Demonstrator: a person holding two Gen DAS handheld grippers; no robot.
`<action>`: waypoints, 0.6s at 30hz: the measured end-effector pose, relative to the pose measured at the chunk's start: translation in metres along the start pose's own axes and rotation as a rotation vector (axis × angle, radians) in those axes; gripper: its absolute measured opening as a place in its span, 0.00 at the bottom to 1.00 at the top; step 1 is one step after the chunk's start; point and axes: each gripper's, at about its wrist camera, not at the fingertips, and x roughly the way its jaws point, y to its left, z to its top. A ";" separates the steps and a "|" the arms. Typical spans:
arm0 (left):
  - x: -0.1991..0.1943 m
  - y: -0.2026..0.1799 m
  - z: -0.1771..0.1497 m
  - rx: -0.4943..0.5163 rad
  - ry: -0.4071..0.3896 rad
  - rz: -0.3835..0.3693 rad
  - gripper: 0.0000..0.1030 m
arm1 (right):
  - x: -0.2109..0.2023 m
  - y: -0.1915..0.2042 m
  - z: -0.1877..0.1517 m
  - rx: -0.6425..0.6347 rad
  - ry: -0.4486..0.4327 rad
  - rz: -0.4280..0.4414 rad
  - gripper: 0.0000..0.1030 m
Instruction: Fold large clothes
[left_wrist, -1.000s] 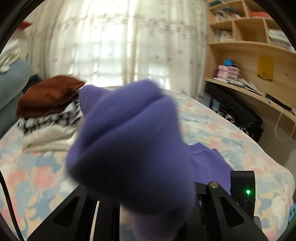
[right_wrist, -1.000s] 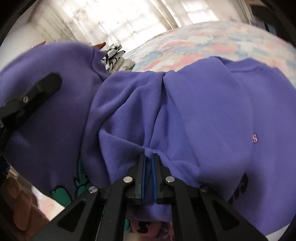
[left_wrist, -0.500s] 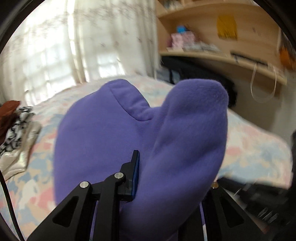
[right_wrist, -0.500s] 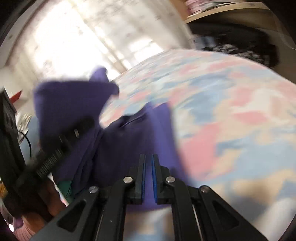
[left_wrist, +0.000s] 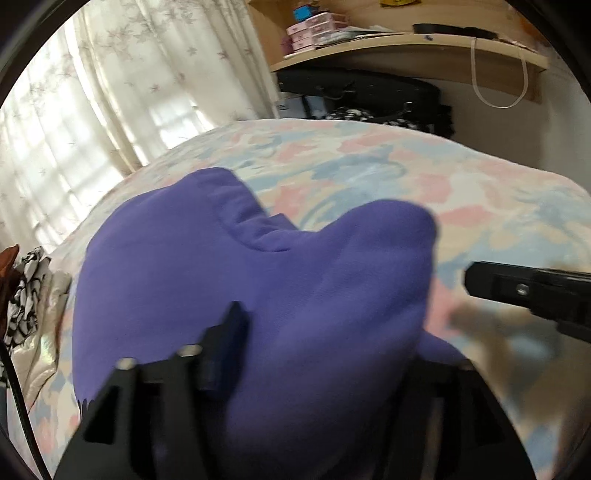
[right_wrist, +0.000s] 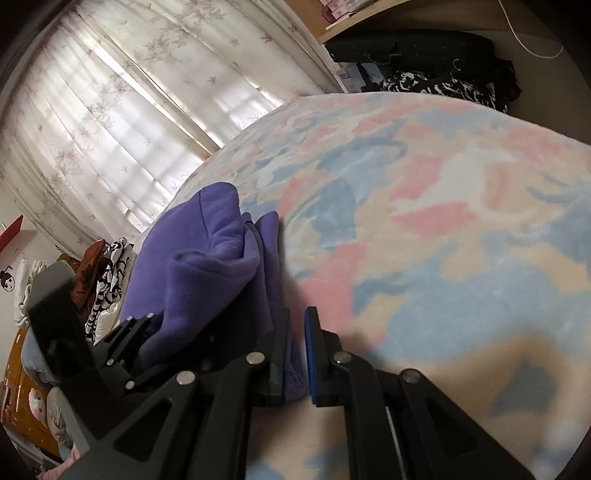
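the purple garment (left_wrist: 258, 302) lies bunched on the floral bedspread (right_wrist: 424, 229), held by both tools. left gripper (left_wrist: 310, 354): fabric is draped thickly over it, one finger pad (left_wrist: 225, 354) shows pressed into the cloth, the other is hidden; judged to be clamped on the garment. right gripper (right_wrist: 295, 354): jaws narrow, a thin purple edge pinched between them. from the right gripper the bulk of the garment (right_wrist: 207, 266) lies at 10 to 11 o'clock, its long axis running toward 12, away toward the curtain (right_wrist: 129, 110). in the left view the right tool enters at 3 o'clock, just beside the cloth. the left gripper is nearer the bulk. a stack of clothes (right_wrist: 103, 269) sits beyond at 9 o'clock.
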 end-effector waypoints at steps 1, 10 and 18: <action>-0.004 -0.001 0.000 0.004 -0.007 -0.008 0.73 | -0.002 0.002 0.000 -0.003 -0.001 0.002 0.08; -0.058 0.015 -0.006 -0.051 -0.017 -0.110 0.82 | -0.021 0.014 0.013 -0.026 -0.004 0.015 0.26; -0.085 0.100 -0.011 -0.349 0.006 -0.092 0.82 | -0.015 0.048 0.058 -0.113 0.060 0.155 0.43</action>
